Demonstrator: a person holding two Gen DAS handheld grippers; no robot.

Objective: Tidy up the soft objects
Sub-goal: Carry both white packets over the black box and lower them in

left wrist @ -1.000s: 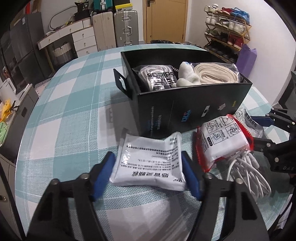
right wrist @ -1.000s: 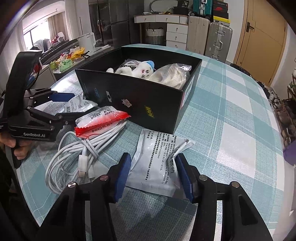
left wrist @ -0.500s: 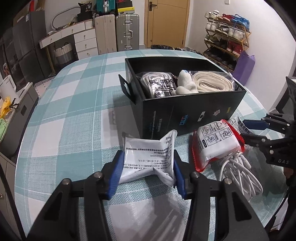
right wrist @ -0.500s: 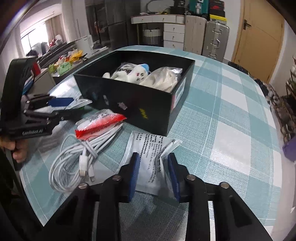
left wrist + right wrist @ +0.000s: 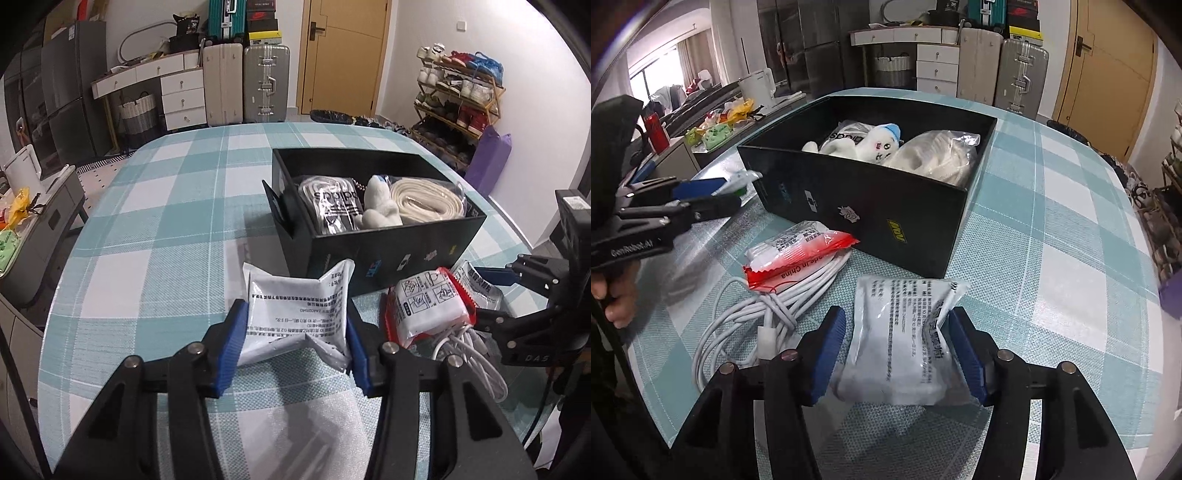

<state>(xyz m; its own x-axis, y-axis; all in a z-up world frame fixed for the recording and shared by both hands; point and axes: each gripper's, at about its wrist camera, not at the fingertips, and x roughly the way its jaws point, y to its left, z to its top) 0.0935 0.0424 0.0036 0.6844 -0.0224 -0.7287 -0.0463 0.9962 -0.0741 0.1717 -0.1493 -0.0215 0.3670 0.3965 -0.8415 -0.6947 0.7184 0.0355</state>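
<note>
Left wrist view: a white printed pouch (image 5: 295,314) is pinched between the blue pads of the left gripper (image 5: 293,341) at lower centre of the frame; the pouch is buckled inward by the squeeze. Its far edge is seen close to the near wall of the black box (image 5: 388,254), which sits right of centre on the teal checked tablecloth (image 5: 166,229). Inside the box, a grey branded bag (image 5: 328,206), a white plush toy (image 5: 380,206) and a bagged cream roll (image 5: 424,199) are laid side by side. A red-edged packet (image 5: 428,306) is found just right of the pouch, resting on a coiled white cable (image 5: 469,350).

Right wrist view: a second white pouch (image 5: 905,339) lies between the pads of the right gripper (image 5: 897,354) at lower centre. The jaws are opening; the right pad touches the pouch edge, the left pad stands slightly off it, and the pouch rests on the cloth, just in front of the box corner (image 5: 956,236). The red-edged packet (image 5: 798,251) and cable (image 5: 768,314) are seen at left of centre. A hand (image 5: 617,299) on the other gripper's handle is noted at the left edge.
</note>
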